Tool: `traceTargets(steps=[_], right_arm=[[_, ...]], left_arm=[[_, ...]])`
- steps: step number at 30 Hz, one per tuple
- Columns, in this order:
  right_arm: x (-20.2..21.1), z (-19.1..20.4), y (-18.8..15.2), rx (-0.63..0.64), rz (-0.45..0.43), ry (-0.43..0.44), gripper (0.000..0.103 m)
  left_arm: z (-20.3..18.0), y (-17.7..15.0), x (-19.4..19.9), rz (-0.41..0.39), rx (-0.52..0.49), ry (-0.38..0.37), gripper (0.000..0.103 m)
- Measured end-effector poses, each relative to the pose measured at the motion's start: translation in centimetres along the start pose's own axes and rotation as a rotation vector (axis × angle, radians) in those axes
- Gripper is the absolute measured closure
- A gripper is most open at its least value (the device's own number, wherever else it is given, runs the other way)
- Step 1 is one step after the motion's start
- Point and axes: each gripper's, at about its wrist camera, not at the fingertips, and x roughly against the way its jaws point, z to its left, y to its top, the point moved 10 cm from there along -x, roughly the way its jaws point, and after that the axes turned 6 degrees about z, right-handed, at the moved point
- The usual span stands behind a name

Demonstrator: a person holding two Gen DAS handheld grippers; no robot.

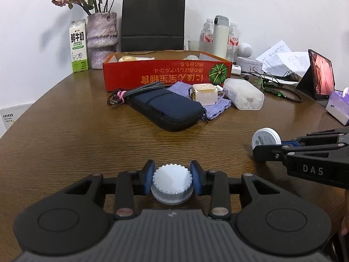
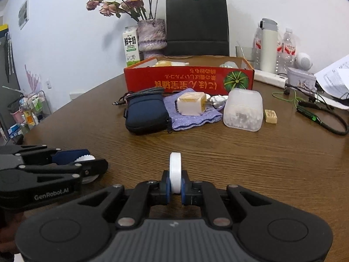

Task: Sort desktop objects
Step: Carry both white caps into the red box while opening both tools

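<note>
My left gripper (image 1: pixel 172 180) is shut on a white ridged bottle cap (image 1: pixel 172 182), held low over the wooden table; it also shows at the left of the right wrist view (image 2: pixel 87 163). My right gripper (image 2: pixel 175 184) is shut on a flat white round tin (image 2: pixel 175 172), held on edge; in the left wrist view the tin (image 1: pixel 266 138) shows its labelled face. Ahead lie a red cardboard box (image 1: pixel 165 74), a navy zip case (image 1: pixel 168 109), a braided cable (image 1: pixel 135 91), a white charger (image 1: pixel 204 93) on a purple cloth pouch (image 1: pixel 214 107), and a clear plastic container (image 1: pixel 244 93).
At the back stand a milk carton (image 1: pixel 79 45), a vase of dried roses (image 1: pixel 101 39), a black paper bag (image 1: pixel 152 20), a white flask (image 1: pixel 220 36) and water bottles. At the right are earphones (image 1: pixel 274 89), papers, a tablet (image 1: pixel 322 74) and a tissue box (image 1: pixel 339 107). An eraser (image 2: pixel 270 116) lies beside the container.
</note>
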Motion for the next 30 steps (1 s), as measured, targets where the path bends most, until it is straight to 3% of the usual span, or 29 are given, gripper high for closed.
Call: traceTargets(steps=[4, 8, 13, 17, 18, 20, 22, 25, 28, 30], right_arm=[[0.8, 0.0, 1.1, 0.003, -0.025, 0.006, 0.095], [1.9, -0.6, 4.5, -0.001, -0.076, 0.034, 0.095], [0.4, -3.3, 12.4, 0.000, -0.137, 0.022, 0.095], [-3.7, -7.0, 20.6, -0.020, -0.137, -0.019, 0.095], [-5.3, -8.1, 22.5, -0.012, -0.113, -0.045, 0.095], [-9.3, -10.6, 25.5, -0.013, -0.058, -0.104, 0.095], [-13.4, -12.2, 26.8, -0.015, 0.050, -0.121, 0.095], [-18.7, -14.2, 28.1, 0.018, 0.163, -0.202, 0.095], [-22.7, -15.1, 28.5, 0.085, 0.255, -0.271, 0.095], [-24.5, -15.7, 28.5, 0.105, 0.293, -0.300, 0.095]], left_arm=[[-0.2, 0.7, 1.1, -0.042, 0.002, -0.005, 0.067], [-0.2, 4.1, 1.9, -0.092, -0.001, -0.019, 0.067], [0.7, 13.6, -0.5, -0.164, 0.025, -0.032, 0.067], [1.6, 22.1, -5.7, -0.135, 0.077, -0.057, 0.067], [1.7, 24.2, -8.0, -0.107, 0.075, -0.057, 0.067], [2.8, 26.9, -12.1, -0.074, 0.099, 0.016, 0.067], [4.0, 28.6, -16.6, -0.018, 0.141, 0.087, 0.067], [4.5, 30.5, -21.6, 0.064, 0.202, 0.078, 0.067], [4.7, 31.9, -25.5, 0.127, 0.157, 0.133, 0.067], [4.7, 31.9, -27.4, 0.174, 0.133, 0.129, 0.066]])
